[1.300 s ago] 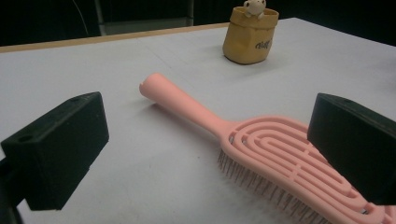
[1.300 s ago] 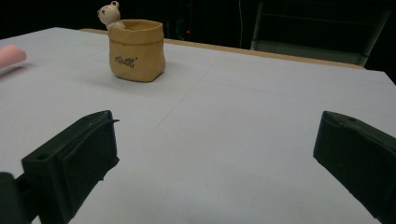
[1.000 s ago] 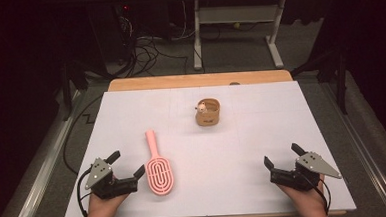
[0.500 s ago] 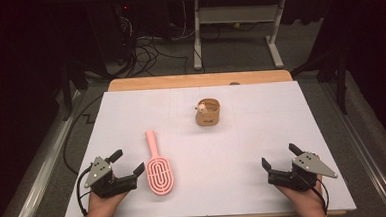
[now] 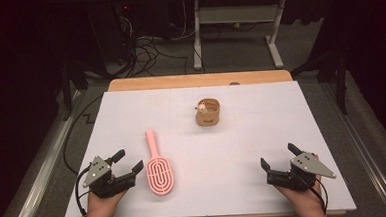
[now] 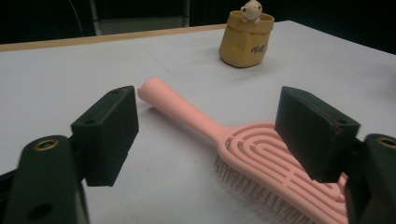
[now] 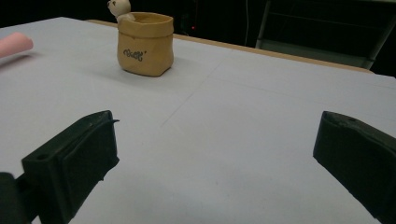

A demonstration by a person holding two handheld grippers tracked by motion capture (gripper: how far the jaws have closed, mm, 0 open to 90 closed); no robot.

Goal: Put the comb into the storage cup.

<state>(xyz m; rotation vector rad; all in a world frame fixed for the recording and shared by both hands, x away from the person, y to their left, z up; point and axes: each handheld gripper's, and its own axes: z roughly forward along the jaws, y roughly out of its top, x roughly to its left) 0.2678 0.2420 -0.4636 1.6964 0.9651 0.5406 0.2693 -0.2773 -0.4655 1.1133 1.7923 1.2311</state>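
**Both grippers low at the near edge, brush beside the left one**

High view: I hold my left gripper [image 5: 125,164] at the near left of the white counter [image 5: 262,135], jaws pointing up and to the right. Its jaws have just been closing but stand apart, with nothing between them. The pink hairbrush [image 5: 157,165] lies flat just to the right of it, handle pointing away from me, oval head toward me; the nearer jaw tip is just beside the head, and I cannot tell whether it touches. My right gripper [image 5: 278,156] sits at the near right, jaws wide, well apart from the brush. A small tan pot [image 5: 208,112] with a little figure at its rim stands farther back, near the middle.

Left gripper view: The brush [image 6: 261,149] runs slantwise beyond my two jaws, bristles down on the counter. The handle end shows just past the left jaw; the right jaw covers part of the head. The pot [image 6: 245,39] stands upright beyond.

Right gripper view: Jaws wide, bare counter [image 7: 233,140] between them. The pot [image 7: 144,44] stands ahead to the left; the brush's handle tip [image 7: 14,44] shows at the left edge.
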